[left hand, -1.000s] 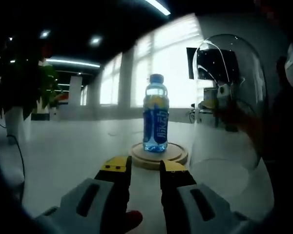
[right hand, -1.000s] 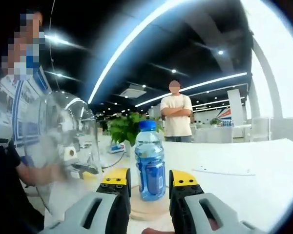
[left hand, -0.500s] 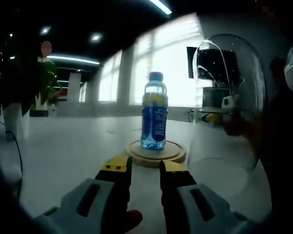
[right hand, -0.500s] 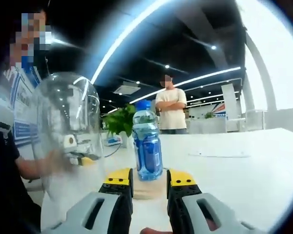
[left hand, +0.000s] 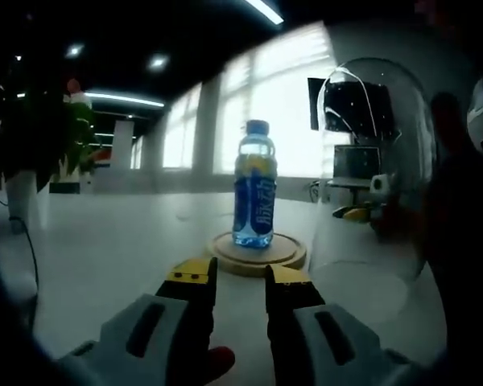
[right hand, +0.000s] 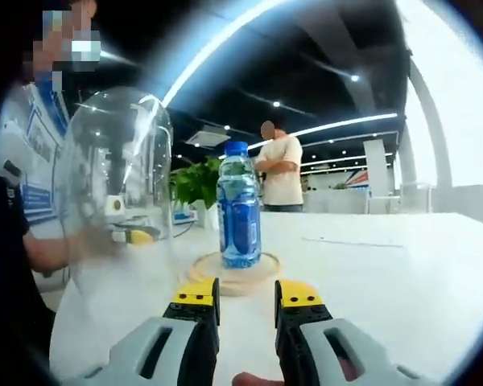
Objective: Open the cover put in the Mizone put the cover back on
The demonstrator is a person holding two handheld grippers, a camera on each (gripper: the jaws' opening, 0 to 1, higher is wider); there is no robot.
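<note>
Standing upright on the round wooden base, the Mizone bottle shows its blue cap and blue label straight ahead of your left gripper. That gripper's yellow-tipped jaws are a little apart with nothing between them, and they sit just short of the base, not touching it. The clear glass dome cover rests on the white table to the right of the base in the left gripper view, off the bottle and beside it.

In the right gripper view, your right gripper has its jaws parted too, empty, pointing at the same bottle on its wooden base. Here the dome cover stands to the left of the base, near its edge; whether glass and wood touch, you cannot tell. Your left gripper shows through the glass, blurred, with your sleeve and forearm behind it.

Beyond the bottle a person in a light shirt stands at the far side of the table, next to a green plant.
</note>
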